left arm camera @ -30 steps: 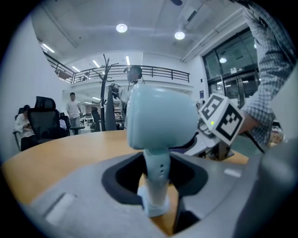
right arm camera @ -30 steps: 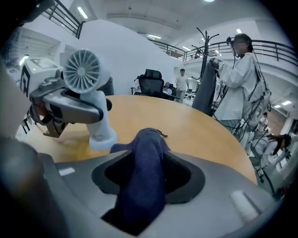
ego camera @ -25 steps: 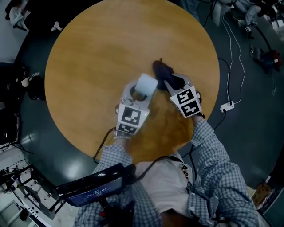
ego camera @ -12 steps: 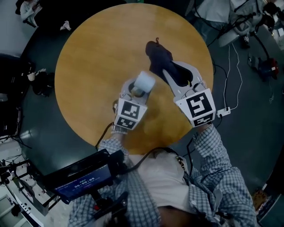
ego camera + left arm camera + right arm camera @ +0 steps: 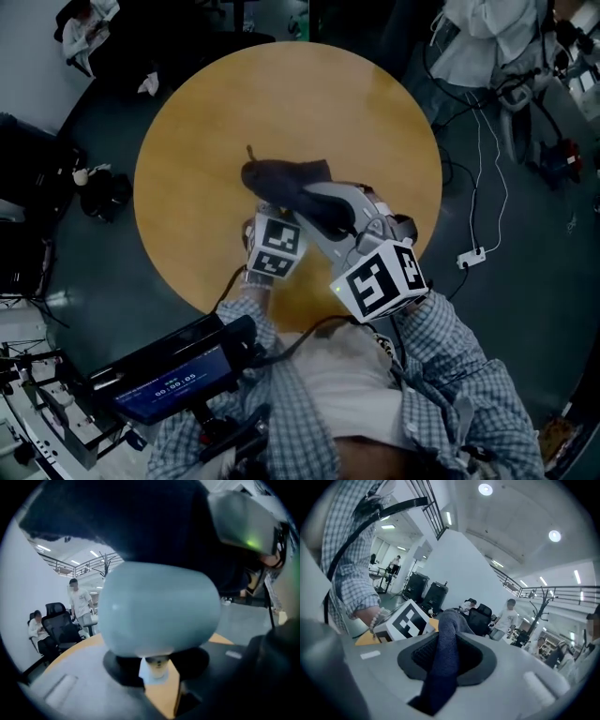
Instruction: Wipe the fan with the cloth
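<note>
The right claw (image 5: 314,208) is closed on the dark cloth (image 5: 286,181), and in the head view it now reaches across in front of the person, over the left claw (image 5: 272,230). A second ago the cloth hung to the right of the fan (image 5: 159,609) and the fan's pale head was plain to see. Now the cloth lies over that place and the fan does not show in this view at all. Both claws also look higher above the round table (image 5: 206,122) than they were. In the left gripper view the left claw holds the fan by its lower part, the thin neck standing between the jaws, which are pressing in a little more on it. The rounded pale head fills the middle of this view. Directly above it, the cloth hangs as a large dark mass. It is very close to the top of the head, but I cannot tell for sure whether it touches. In the right gripper view a thick fold of the cloth runs up between the jaws, pinched firmly, and the marker cube (image 5: 405,618) of the left claw sits low on the left. In my judgement the approach is finished: the cloth is brought onto the top of the fan, and the real wiping can begin from there.
</note>
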`<state>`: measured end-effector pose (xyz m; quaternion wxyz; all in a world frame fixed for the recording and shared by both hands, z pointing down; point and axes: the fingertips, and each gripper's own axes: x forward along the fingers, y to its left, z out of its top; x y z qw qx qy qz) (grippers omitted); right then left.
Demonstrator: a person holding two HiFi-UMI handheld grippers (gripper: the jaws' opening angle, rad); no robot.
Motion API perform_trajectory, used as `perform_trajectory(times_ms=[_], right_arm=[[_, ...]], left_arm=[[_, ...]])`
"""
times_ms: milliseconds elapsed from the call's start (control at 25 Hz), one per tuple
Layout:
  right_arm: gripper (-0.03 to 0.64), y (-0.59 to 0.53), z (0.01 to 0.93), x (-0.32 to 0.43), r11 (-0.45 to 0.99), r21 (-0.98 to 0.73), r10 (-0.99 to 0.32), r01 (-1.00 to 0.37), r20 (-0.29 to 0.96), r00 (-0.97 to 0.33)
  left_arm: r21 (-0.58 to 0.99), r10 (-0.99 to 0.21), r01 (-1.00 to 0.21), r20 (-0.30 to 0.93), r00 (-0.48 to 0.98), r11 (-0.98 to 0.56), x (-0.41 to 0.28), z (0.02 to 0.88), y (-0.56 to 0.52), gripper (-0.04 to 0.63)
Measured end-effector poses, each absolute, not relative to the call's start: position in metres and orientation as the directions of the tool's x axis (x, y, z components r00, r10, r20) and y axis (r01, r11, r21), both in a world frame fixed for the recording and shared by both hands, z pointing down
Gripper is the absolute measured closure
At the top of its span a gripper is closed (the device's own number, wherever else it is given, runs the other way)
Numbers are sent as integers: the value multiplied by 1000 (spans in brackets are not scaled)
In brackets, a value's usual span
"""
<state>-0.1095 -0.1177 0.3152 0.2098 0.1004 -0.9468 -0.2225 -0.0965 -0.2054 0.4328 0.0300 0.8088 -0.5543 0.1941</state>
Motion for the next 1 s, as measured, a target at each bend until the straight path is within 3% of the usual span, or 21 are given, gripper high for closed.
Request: perform_trajectory(times_ms=[280,640,1000], right_arm=[[526,-71,306,-99,972,219,-6,88,398,-918],[526,-133,267,-121,982,181,-12,48,317,-948],[526,-223,318,-105,966,-188,-137,-179,219,-966]], left_arm=[[-181,-892,-902,313,326,-392,-93,417,-204,454],[-170,-883,-870,176,435,-463,-84,398,-195,454],[-74,-892,-889,28,450,-451,-90,366,-193,454]])
